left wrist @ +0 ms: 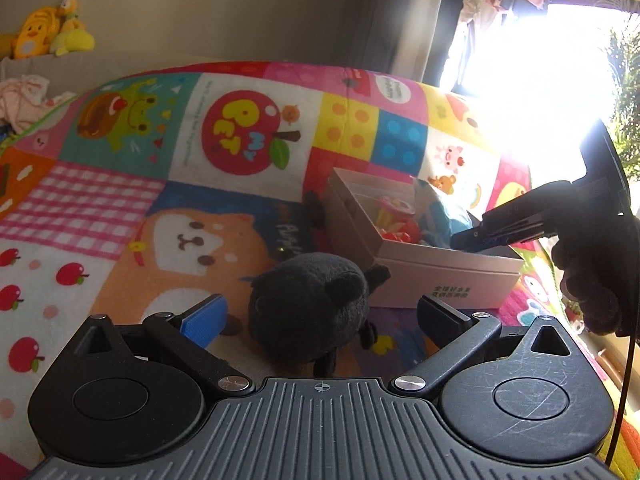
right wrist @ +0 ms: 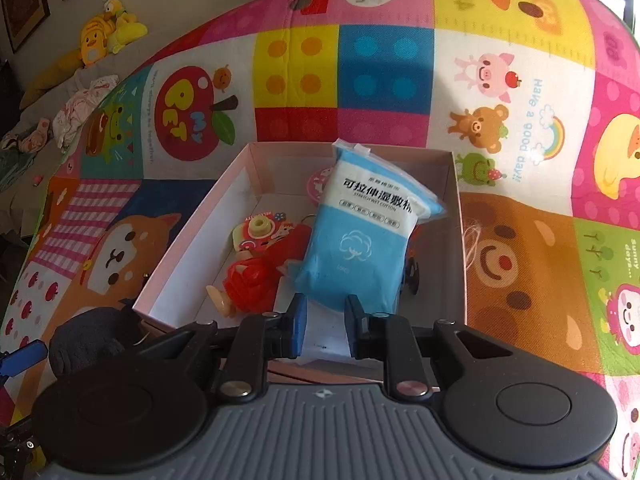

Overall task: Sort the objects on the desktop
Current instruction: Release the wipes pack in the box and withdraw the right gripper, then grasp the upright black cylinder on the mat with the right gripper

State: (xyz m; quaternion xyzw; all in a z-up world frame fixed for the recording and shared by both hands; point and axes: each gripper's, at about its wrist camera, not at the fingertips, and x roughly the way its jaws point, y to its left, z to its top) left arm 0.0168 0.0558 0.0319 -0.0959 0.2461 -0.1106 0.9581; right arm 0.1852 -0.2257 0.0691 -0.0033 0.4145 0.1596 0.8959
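A black plush toy [left wrist: 312, 304] lies on the colourful play mat [left wrist: 160, 184], right between the wide-apart fingers of my left gripper [left wrist: 324, 316], which is open and not pressing it. To its right stands an open pinkish-white box [left wrist: 420, 276]. In the right wrist view my right gripper [right wrist: 326, 320] is over the near side of the box [right wrist: 192, 248], its blue pads closed on the near white end of a blue cotton pack [right wrist: 360, 240] that leans inside. A red plastic toy [right wrist: 252, 284] and a small round toy [right wrist: 262, 228] also lie in the box.
The mat [right wrist: 500, 60] covers the whole surface around the box. Yellow plush toys [left wrist: 44, 28] and crumpled cloth [left wrist: 24, 100] sit on a sofa beyond the mat's far left edge. Bright window glare fills the upper right of the left wrist view.
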